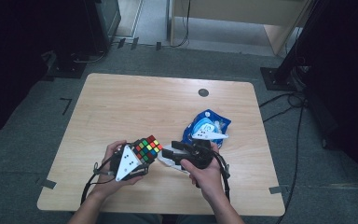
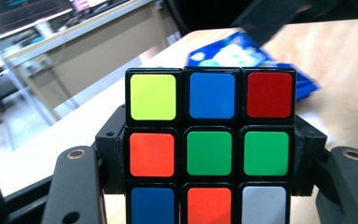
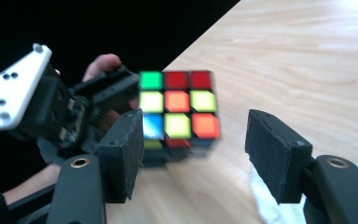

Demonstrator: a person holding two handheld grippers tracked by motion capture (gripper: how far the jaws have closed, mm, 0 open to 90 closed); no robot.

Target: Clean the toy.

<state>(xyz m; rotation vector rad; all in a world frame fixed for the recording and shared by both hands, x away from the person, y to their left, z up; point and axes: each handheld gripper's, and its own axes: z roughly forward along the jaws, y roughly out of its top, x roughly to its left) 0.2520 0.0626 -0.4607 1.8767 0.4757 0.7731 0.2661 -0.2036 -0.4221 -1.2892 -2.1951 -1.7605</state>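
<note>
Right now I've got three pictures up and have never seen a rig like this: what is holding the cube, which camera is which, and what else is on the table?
There is no robot arm. A person holds a hand-held two-jaw tool in each hand. The high view looks down on the wooden table; the other two cameras ride on the tools and look along their black jaws.

The left gripper holds a scrambled puzzle cube: in the left gripper view its jaws press the cube's two sides. The right gripper points at the cube from close by; in the right gripper view its jaws stand open with a clear gap, the cube farther off.

A blue snack packet lies on the table behind the right hand.
</note>
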